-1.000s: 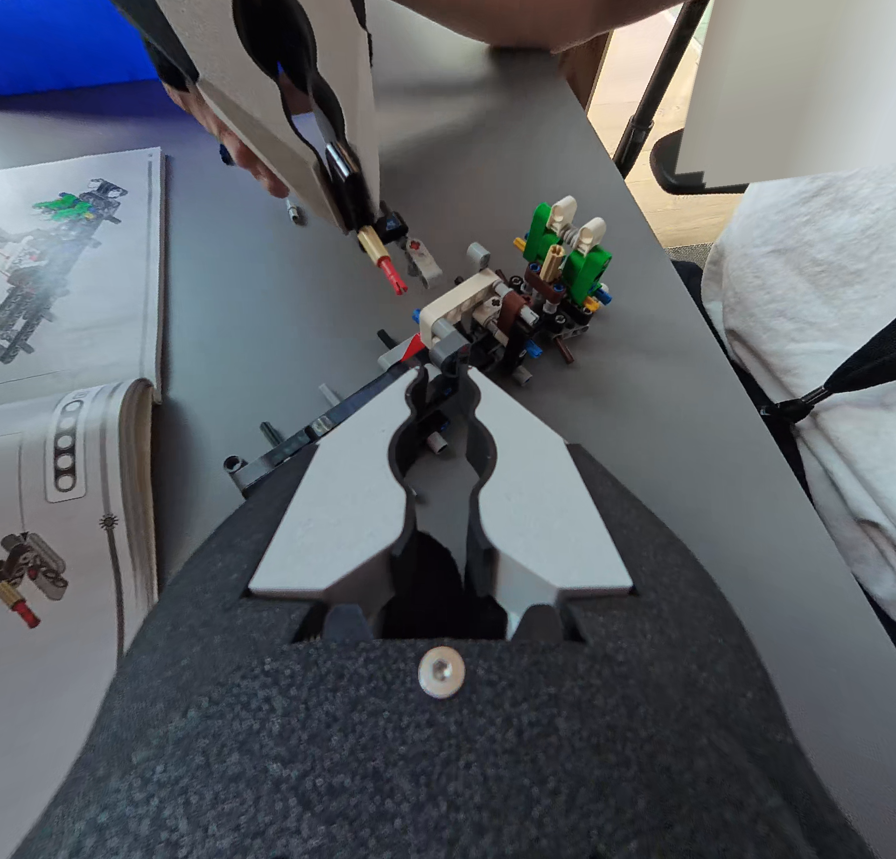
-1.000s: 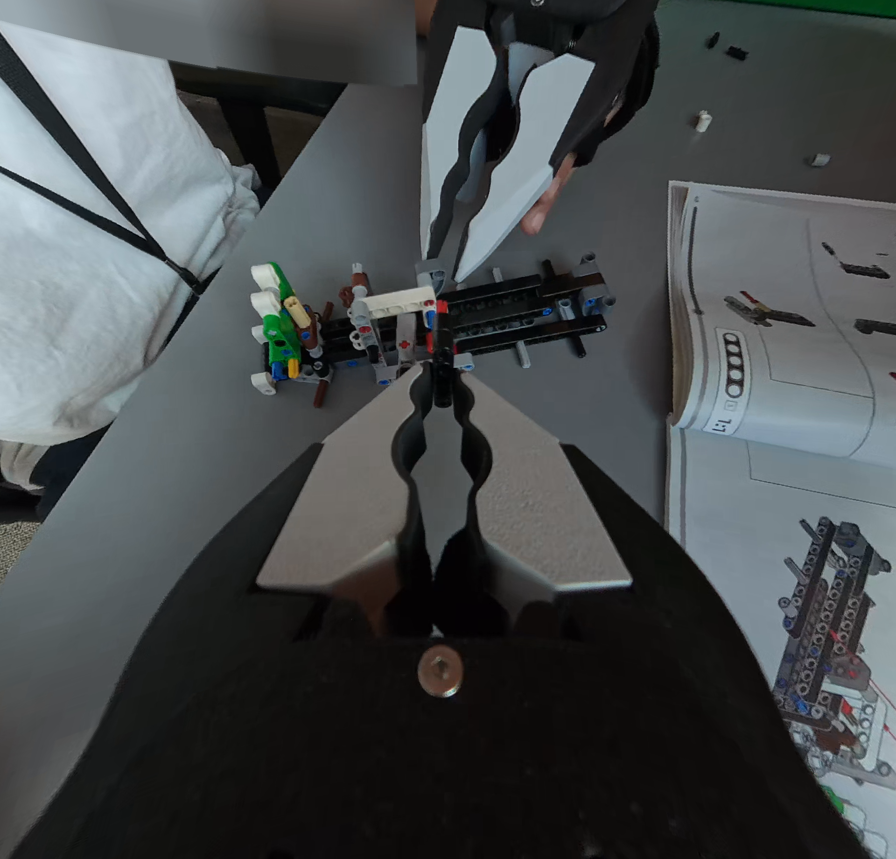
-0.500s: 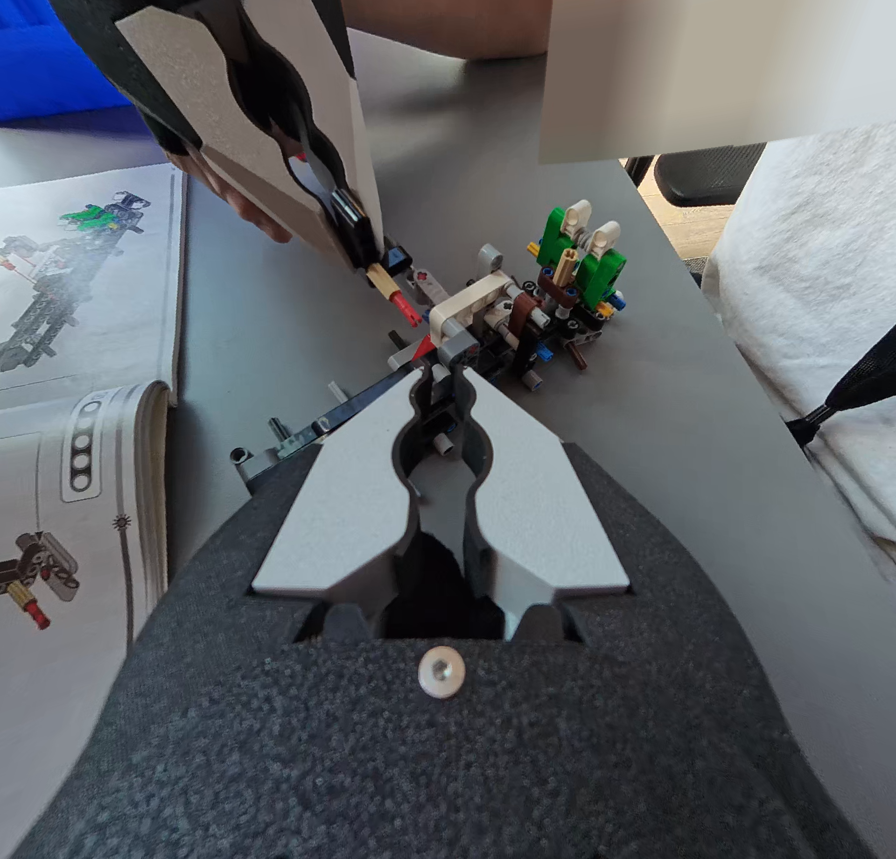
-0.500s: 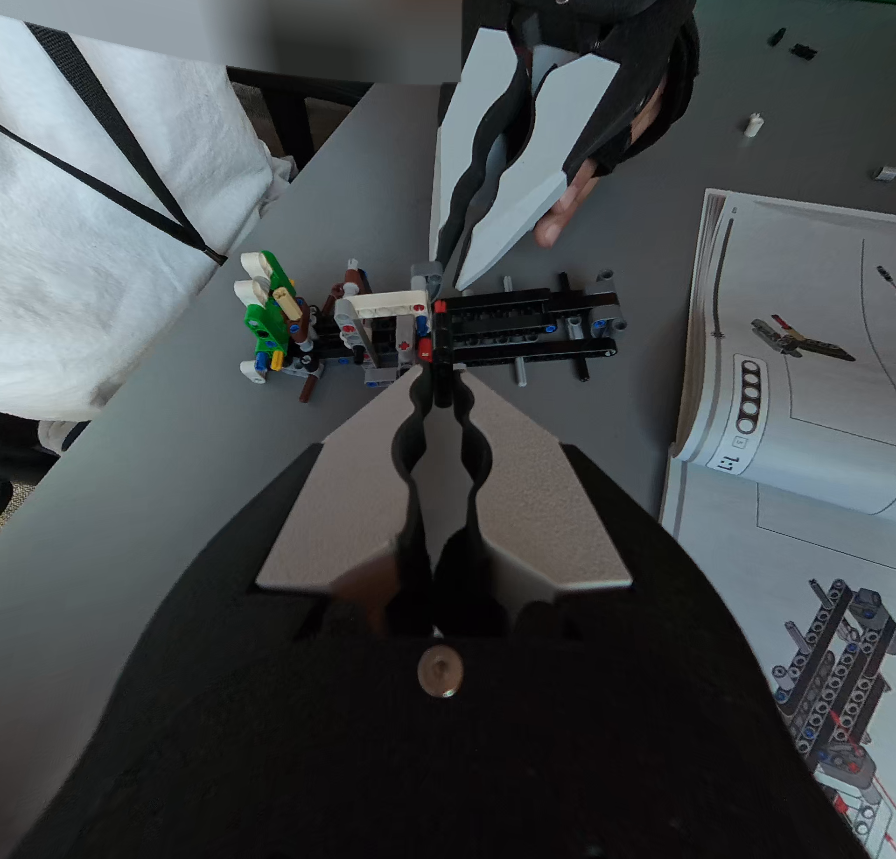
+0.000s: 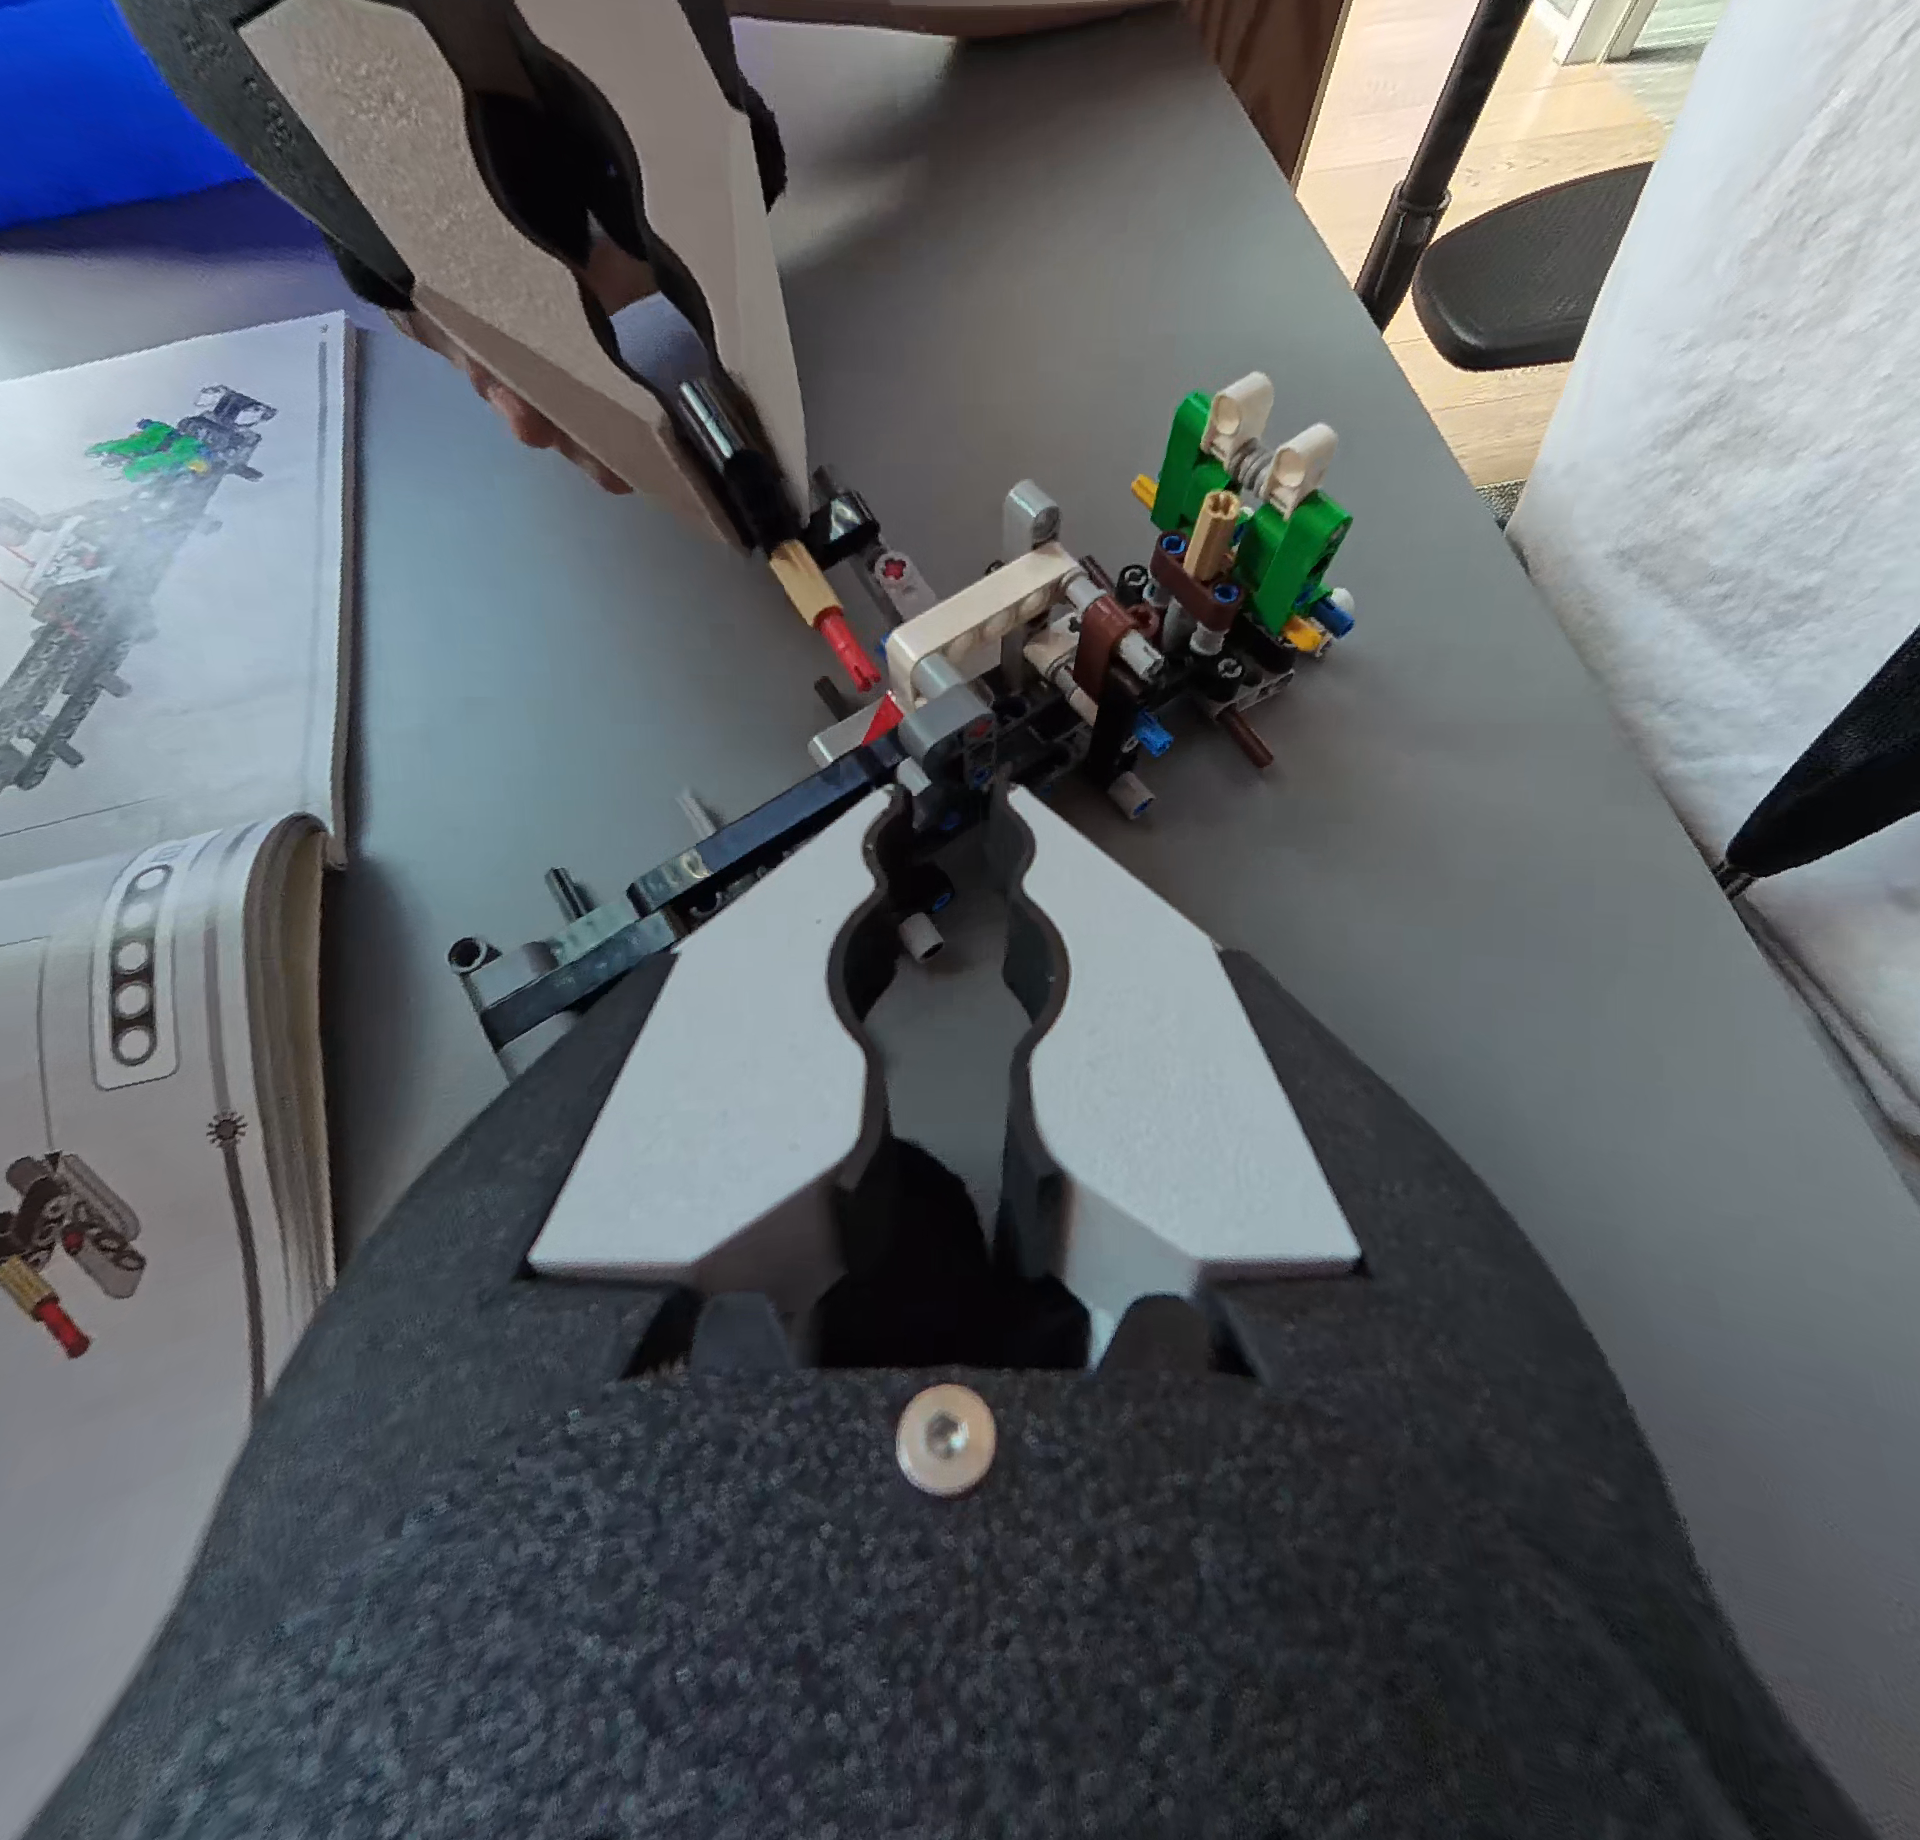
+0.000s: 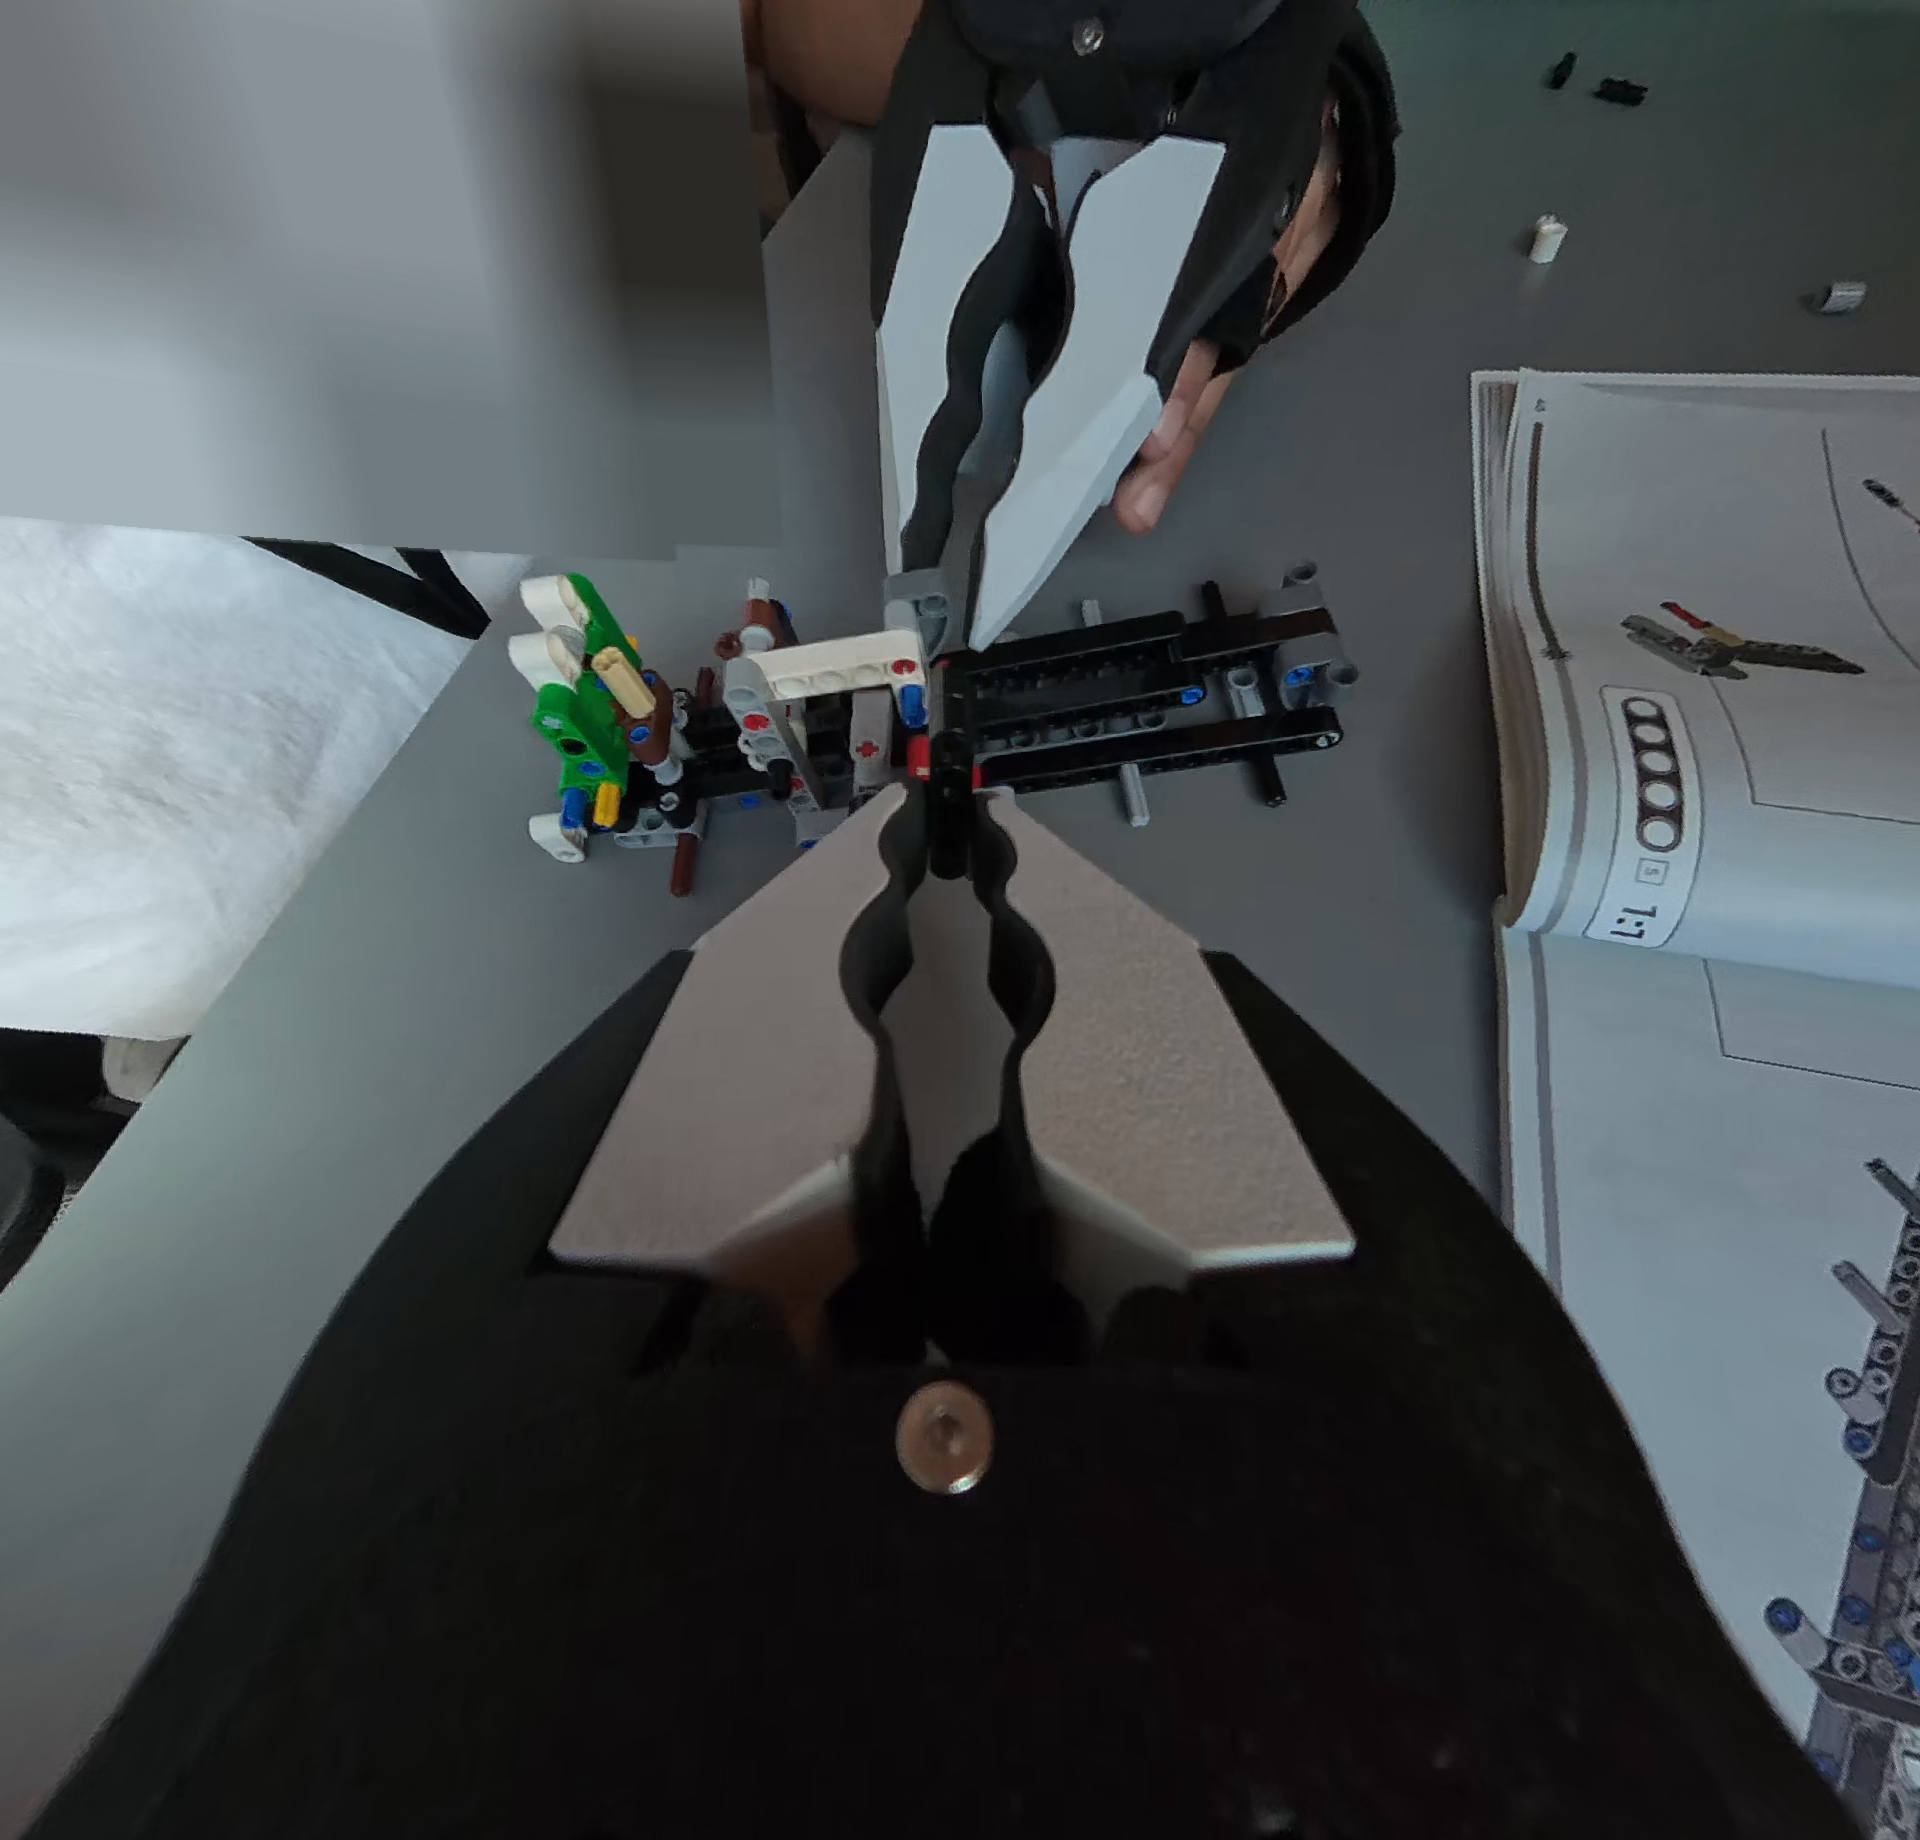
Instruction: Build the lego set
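The part-built lego model [image 5: 1039, 668] lies on the grey table [image 5: 1143, 336]: a long black frame, a white beam, green pieces [image 5: 1288, 533] at one end. My left gripper [image 5: 940, 803] is shut on the model's near edge. In the right wrist view it [image 6: 956, 606] comes from above, next to a grey piece of the model [image 6: 1091, 710]. My right gripper [image 6: 940, 814] is shut on a black connector [image 6: 945, 834]. In the left wrist view it [image 5: 764, 512] holds that connector [image 5: 727, 450], whose tan and red axle tip [image 5: 847, 647] points close to the white beam.
An open instruction booklet [image 5: 156, 647] lies beside the model, to the right in the right wrist view [image 6: 1714, 751]. Small loose pieces [image 6: 1548, 237] lie beyond it. A person in a white shirt [image 5: 1766, 440] sits at the table edge, with a black chair [image 5: 1507, 273] behind. My hands' fingertips stand some 6 centimetres from each other.
My right gripper has brought the black connector down and closer to the model, its red tip now almost at the white beam. My left gripper keeps hold of the model.
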Demonstrator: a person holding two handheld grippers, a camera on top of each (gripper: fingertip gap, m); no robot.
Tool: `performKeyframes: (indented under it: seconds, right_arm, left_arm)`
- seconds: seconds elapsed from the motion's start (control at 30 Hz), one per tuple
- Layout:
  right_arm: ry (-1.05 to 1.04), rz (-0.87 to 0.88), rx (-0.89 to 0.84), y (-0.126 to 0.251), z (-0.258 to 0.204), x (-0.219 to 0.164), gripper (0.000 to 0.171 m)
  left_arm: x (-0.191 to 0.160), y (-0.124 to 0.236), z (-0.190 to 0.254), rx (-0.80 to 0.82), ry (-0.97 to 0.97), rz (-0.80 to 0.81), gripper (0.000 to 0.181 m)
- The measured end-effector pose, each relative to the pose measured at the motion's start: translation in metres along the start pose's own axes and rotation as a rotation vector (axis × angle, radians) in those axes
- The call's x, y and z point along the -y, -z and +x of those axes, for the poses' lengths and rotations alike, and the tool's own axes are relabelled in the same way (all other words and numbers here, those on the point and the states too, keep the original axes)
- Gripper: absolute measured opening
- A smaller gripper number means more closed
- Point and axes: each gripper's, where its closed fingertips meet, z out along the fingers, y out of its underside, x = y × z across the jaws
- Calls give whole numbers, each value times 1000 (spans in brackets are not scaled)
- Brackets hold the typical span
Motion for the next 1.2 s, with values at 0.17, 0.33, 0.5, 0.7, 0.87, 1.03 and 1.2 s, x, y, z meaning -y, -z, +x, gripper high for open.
performKeyframes:
  seconds: [0.17, 0.33, 0.5, 0.7, 0.87, 1.03, 1.2]
  right_arm:
    - [59, 0, -43, -4, 0, -3, 6]
    - [26, 42, -25, -6, 1, -1, 6]
    - [34, 49, -23, -10, -2, 1, 6]
    - [74, 60, -41, -12, -2, 3, 6]
    - [145, 83, -59, -11, -2, 6, 6]
    - [208, 92, -86, -12, -2, 6, 6]
    - [234, 103, -98, -10, -1, 8, 6]
  left_arm:
    - [7, -1, 1, -1, 27, 28, 21]
    - [13, 1, -2, 13, 50, 61, 19]
    - [13, -1, -1, 23, 39, 56, 15]
    - [7, -2, -3, 29, 41, 26, 17]
    - [6, 2, -5, 25, 50, 20, 18]
    - [9, 6, -7, 12, 83, 48, 16]
    - [10, 4, -5, 7, 86, 56, 13]
